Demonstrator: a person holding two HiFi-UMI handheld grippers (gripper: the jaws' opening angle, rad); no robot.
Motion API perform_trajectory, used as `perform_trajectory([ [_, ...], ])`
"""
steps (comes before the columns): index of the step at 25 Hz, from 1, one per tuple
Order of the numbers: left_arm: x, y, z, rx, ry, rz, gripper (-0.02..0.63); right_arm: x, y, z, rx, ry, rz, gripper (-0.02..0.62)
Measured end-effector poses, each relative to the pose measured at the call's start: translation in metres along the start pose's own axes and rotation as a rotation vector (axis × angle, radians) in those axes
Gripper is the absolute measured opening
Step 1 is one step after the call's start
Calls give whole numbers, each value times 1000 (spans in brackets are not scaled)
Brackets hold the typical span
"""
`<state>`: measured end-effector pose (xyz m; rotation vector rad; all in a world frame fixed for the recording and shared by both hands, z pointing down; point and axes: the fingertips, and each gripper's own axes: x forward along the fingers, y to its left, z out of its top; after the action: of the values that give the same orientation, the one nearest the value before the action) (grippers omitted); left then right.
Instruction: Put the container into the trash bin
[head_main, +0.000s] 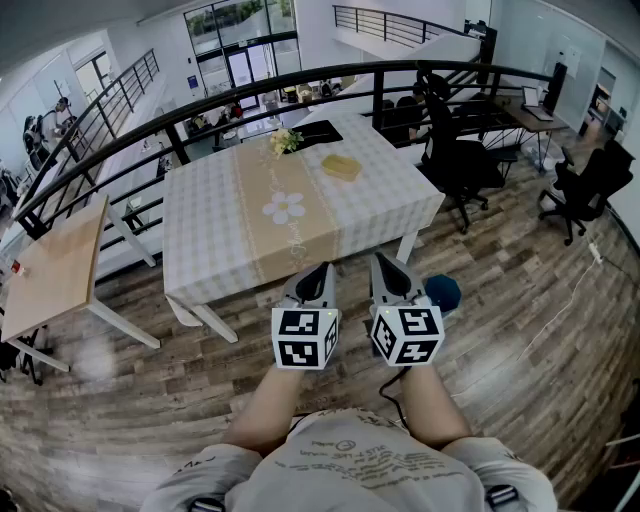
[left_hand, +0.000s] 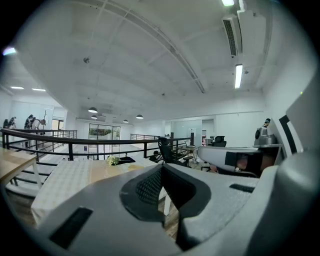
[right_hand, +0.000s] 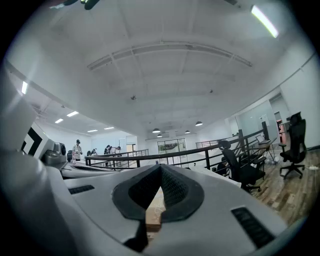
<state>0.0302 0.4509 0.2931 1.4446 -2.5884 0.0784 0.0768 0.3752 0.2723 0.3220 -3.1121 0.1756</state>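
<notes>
With the left gripper (head_main: 320, 272) and right gripper (head_main: 386, 266) both pressed together and empty, the yellow container (head_main: 341, 167), set towards the table's (head_main: 210, 220) far right corner, could be shoved off if reached unopened.
</notes>
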Motion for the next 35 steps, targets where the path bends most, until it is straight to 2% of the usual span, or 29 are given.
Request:
perform_trajectory([
  [10, 9, -14, -8, -25, 21, -2, 6, -5, -15, -3, 5, 0, 4, 2],
  [22, 27, -31, -10, -4, 40, -14, 6, -5, -30, -7, 34, 9, 27, 2],
  [35, 89, -18, -2, 19, 22, -57, 6, 42, -66, -11, 27, -2, -28, 2],
])
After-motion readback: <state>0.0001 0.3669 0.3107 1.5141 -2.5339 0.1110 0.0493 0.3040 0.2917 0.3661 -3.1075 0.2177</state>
